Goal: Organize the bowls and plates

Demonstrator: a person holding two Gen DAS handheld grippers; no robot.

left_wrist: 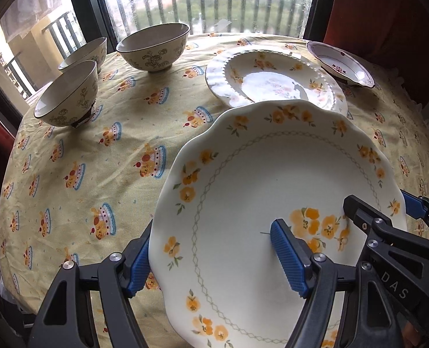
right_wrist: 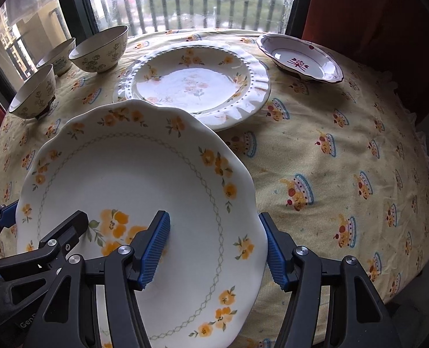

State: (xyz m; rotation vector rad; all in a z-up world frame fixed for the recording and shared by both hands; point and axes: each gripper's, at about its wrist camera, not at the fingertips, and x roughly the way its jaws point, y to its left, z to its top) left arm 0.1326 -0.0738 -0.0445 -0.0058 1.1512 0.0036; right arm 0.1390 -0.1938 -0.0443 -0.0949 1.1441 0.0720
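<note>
Two pairs of tongs carried one large scalloped plate (left_wrist: 272, 203) with orange flowers above the desk (left_wrist: 98, 159), which was covered by a yellow cloth printed with cakes. The left tongs (left_wrist: 214, 258) pinched the plate's left edge: one blue ribbed pad lay on the plate's upper face, the other sat beneath the rim. The right tongs (right_wrist: 217, 249) pinched the opposite, right edge in the same manner, one pad on the inner face and one under the rim. Each pair appeared in the other's view at the far side of the plate. The plate was tilted, its far edge raised, and it overlapped from the viewer's side the rim of the next plate.

Just beyond the held plate lay a beaded-rim plate (right_wrist: 194, 84) with pale pink and orange flowers, flat on the cloth. Farther off, ahead and to the right of both tongs, rested a small shallow dish (right_wrist: 301, 58) with a dark red border and red motif, well apart from the beaded plate.

Ahead and to the left of the tongs stood three bowls with dark floral outlines: the nearest bowl (left_wrist: 66, 92), a second bowl (left_wrist: 85, 53) just behind it, and a larger bowl (left_wrist: 155, 46) to their right. Behind the desk was a window (left_wrist: 214, 0) with a balcony railing outside.
</note>
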